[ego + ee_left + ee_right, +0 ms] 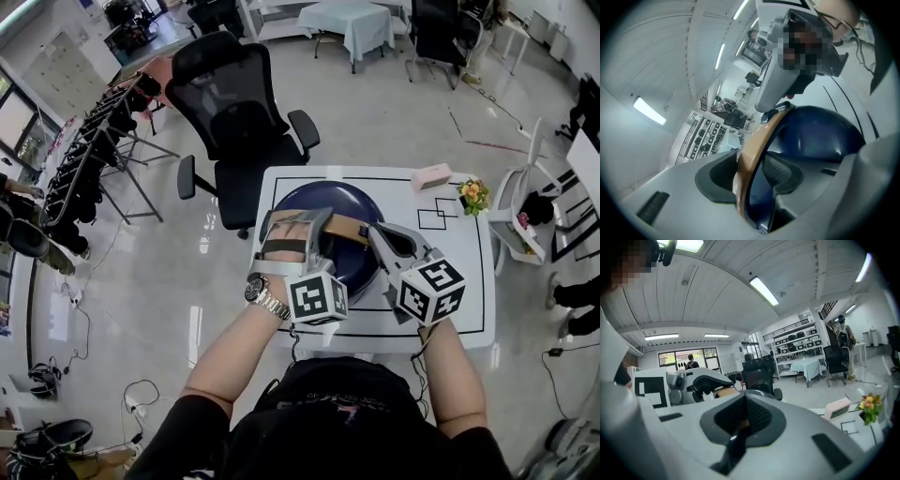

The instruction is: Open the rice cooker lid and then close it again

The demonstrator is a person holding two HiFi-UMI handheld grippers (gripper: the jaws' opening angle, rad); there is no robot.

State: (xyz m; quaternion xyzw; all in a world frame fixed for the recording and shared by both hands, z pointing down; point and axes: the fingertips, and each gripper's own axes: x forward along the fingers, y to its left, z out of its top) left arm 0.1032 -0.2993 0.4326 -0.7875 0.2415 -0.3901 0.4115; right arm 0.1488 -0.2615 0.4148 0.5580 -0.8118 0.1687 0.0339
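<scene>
A dark blue rice cooker [328,208] with a domed lid [820,136] stands on the white table [469,309] in front of me. A tan handle [349,228] arches over the lid. My left gripper [314,225] reaches in from the left, and its jaws [754,183] are shut on the handle [754,145], which runs between the pads. My right gripper [375,234] sits at the handle's right end with its jaws [743,420] shut and nothing clamped. Only a sliver of tan shows behind its pads. In the right gripper view the left gripper [693,380] shows over the handle [725,392].
A pink box [431,176] and a small pot of flowers [472,193] stand on the far right of the table. A black office chair [244,122] is behind the table, a white chair [520,216] to its right. Black tape squares mark the tabletop.
</scene>
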